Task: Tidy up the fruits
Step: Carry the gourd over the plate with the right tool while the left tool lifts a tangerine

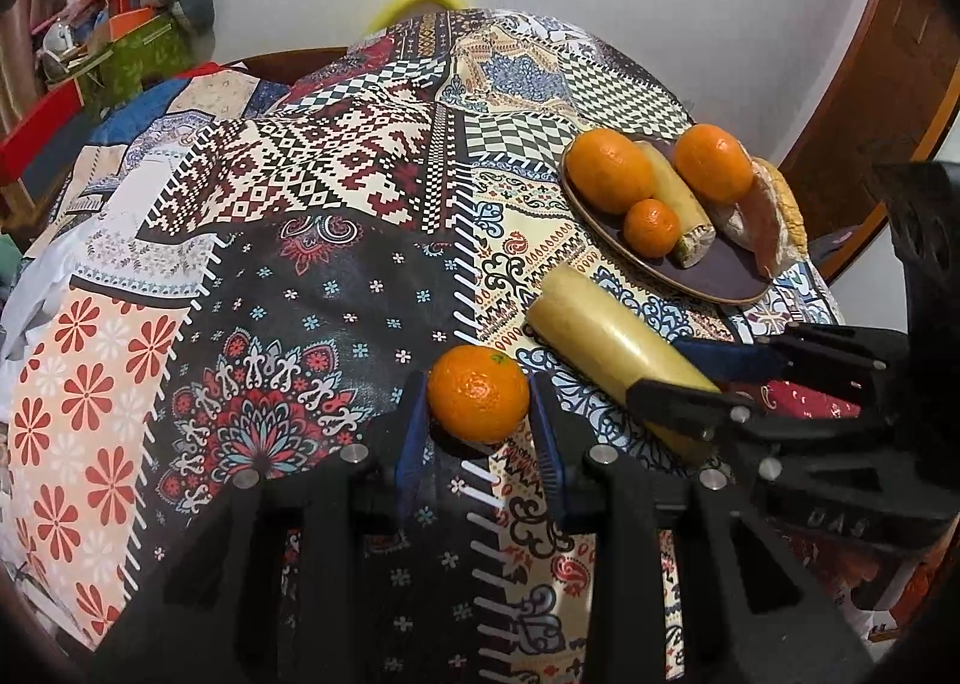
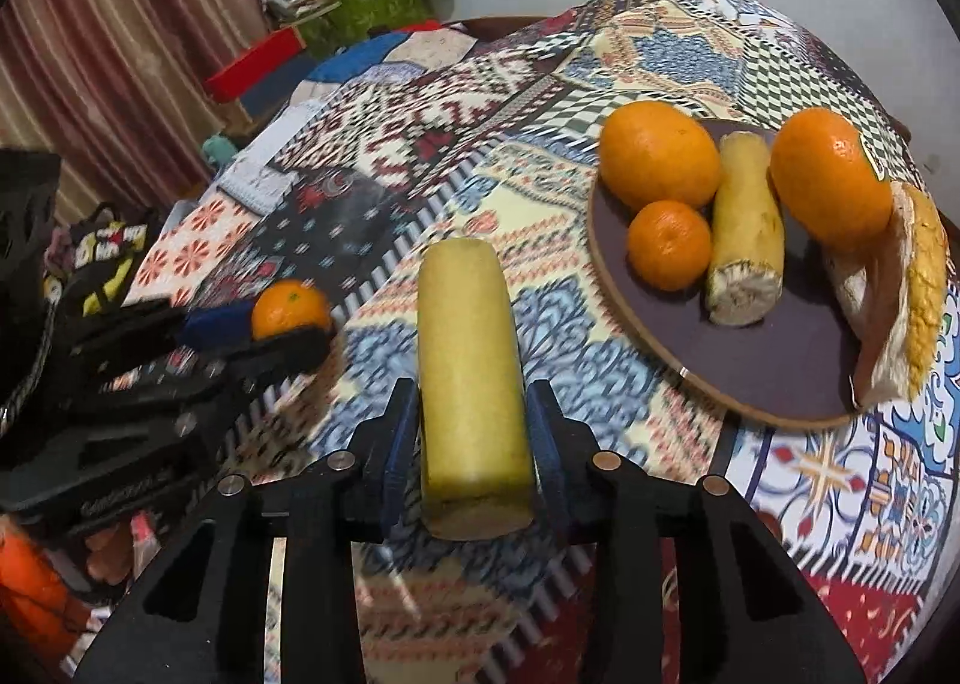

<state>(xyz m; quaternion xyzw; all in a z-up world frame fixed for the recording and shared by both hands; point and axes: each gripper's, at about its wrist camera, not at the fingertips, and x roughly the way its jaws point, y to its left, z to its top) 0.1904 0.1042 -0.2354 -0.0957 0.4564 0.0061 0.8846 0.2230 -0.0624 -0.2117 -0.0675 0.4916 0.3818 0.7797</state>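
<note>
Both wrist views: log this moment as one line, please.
left gripper: shut on small orange mandarin | right gripper: shut on pale yellow cylindrical piece | dark round plate: two oranges, mandarin, yellow pieces

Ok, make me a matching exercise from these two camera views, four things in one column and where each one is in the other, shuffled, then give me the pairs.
Things:
1. small orange
2. long yellow cylinder
3. short yellow piece with the rough cut end
4. corn cob

Places:
A. on the plate, at its right edge
B. between the right gripper's fingers
C. on the plate, between the two big oranges
D. between the left gripper's fingers

Pairs: 1-D, 2-B, 3-C, 4-A
</note>
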